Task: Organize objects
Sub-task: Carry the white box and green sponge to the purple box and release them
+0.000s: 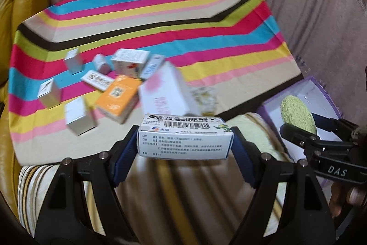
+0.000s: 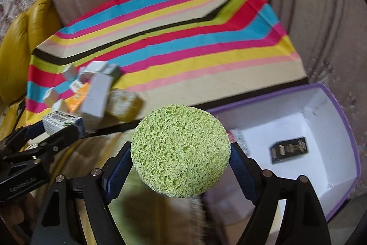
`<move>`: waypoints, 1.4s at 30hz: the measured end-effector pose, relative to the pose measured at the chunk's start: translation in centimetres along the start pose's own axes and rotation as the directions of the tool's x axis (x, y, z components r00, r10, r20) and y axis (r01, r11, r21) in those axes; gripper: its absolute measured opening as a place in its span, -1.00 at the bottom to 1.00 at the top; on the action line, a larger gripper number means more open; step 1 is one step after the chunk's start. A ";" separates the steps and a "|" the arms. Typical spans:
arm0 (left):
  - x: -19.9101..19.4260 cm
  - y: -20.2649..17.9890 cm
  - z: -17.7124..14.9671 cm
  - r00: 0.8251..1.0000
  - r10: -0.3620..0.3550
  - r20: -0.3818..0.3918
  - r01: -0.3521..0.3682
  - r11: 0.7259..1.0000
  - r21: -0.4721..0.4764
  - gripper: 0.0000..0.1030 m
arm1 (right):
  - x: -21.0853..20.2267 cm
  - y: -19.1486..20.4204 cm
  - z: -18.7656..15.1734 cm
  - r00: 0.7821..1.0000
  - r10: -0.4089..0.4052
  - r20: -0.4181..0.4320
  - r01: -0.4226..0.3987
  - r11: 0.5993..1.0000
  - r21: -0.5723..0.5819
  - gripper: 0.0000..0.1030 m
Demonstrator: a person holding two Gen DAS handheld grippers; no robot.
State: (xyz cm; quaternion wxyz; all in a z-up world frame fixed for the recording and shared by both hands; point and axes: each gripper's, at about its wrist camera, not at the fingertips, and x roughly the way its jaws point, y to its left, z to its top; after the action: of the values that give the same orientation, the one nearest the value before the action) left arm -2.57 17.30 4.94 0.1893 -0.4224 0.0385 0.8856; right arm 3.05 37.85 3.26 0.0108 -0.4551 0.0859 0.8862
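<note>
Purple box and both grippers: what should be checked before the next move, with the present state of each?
1. Left gripper clamped on the medicine box: ok.
2. Right gripper clamped on the green sponge: ok.
3. Purple box open, with bare floor free: ok.
4. Black packet in it lies clear of the near corner: ok.
5. Grippers apart from each other: ok.
6. Sponge already over the box: cannot tell.

A heap of small cartons (image 1: pixel 110 86) lies on the cloth (image 1: pixel 206 61), with the open box (image 2: pixel 321 130) to its right.
</note>
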 end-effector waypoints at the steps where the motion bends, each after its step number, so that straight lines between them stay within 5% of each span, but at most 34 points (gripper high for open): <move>1: 0.3 -0.6 0.1 1.000 -0.010 -0.004 0.010 1.000 0.013 0.55 | 0.0 -0.6 -0.1 1.000 -0.011 -0.003 0.011 1.000 0.007 0.61; 20: 4.6 -11.3 2.4 0.972 -0.209 -0.103 0.225 0.960 0.169 0.55 | -0.5 -9.6 -2.2 0.976 -0.212 -0.050 0.217 0.967 0.131 0.61; 34: 7.7 -15.8 2.6 0.916 -0.338 -0.218 0.372 0.918 0.140 0.63 | -0.7 -13.3 -2.9 0.958 -0.280 -0.070 0.288 0.935 0.209 0.63; 42: 7.7 -14.6 2.6 0.914 -0.337 -0.227 0.363 0.929 0.080 0.70 | -0.9 -14.4 -3.0 0.955 -0.290 -0.060 0.295 0.924 0.243 0.67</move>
State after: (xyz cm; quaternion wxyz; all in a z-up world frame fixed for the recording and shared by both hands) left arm -3.56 33.71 2.04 0.3649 -0.5010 0.0349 0.7840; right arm 7.36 51.57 0.21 0.1989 -0.4677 0.1279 0.8516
